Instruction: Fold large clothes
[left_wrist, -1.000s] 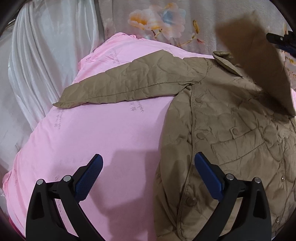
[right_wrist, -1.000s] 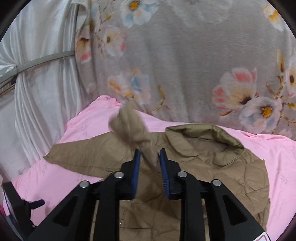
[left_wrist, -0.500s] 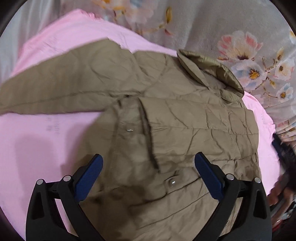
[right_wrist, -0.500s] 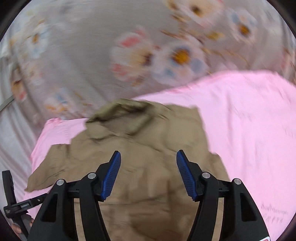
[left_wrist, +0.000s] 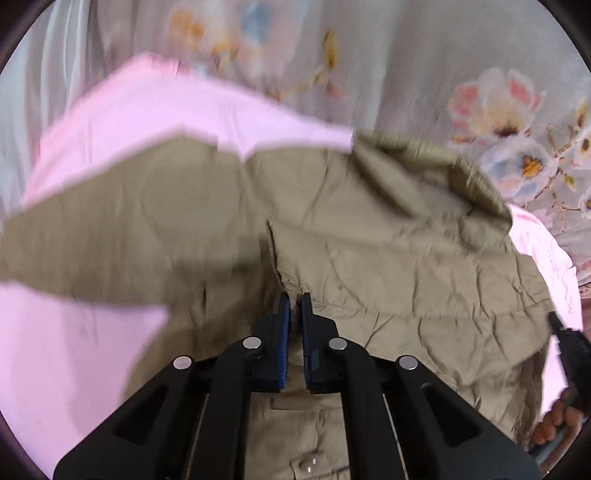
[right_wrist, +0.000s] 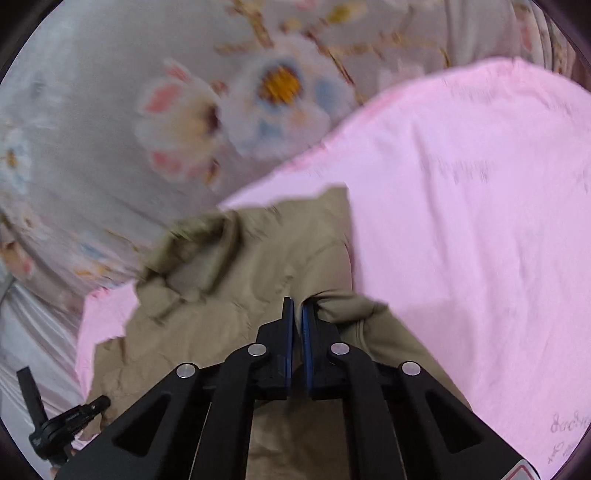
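A pink sheet (left_wrist: 122, 354) covers the bed, with one flowered blanket (right_wrist: 110, 110) bunched along its far side. On the sheet lies the single piece of clothing, a tan quilted jacket (left_wrist: 406, 266), spread flat, probably so it can be folded in clean halves. One sleeve (left_wrist: 122, 229) stretches out to the left across the pink; a second layer of tan cloth lies across the chest, which I judge to be the other sleeve brought over the body. The collar (left_wrist: 436, 166) points toward the blanket.

Two tongs are at work, one per hand. The left tongs (left_wrist: 294, 299) are clenched on the jacket at the edge of that folded layer near the middle. The right tongs (right_wrist: 297, 304) are clenched on a bunched fold at the jacket's right side, beside bare sheet. Both grips likely prepare the next fold. One snap button (left_wrist: 309, 461) shows low on the front.
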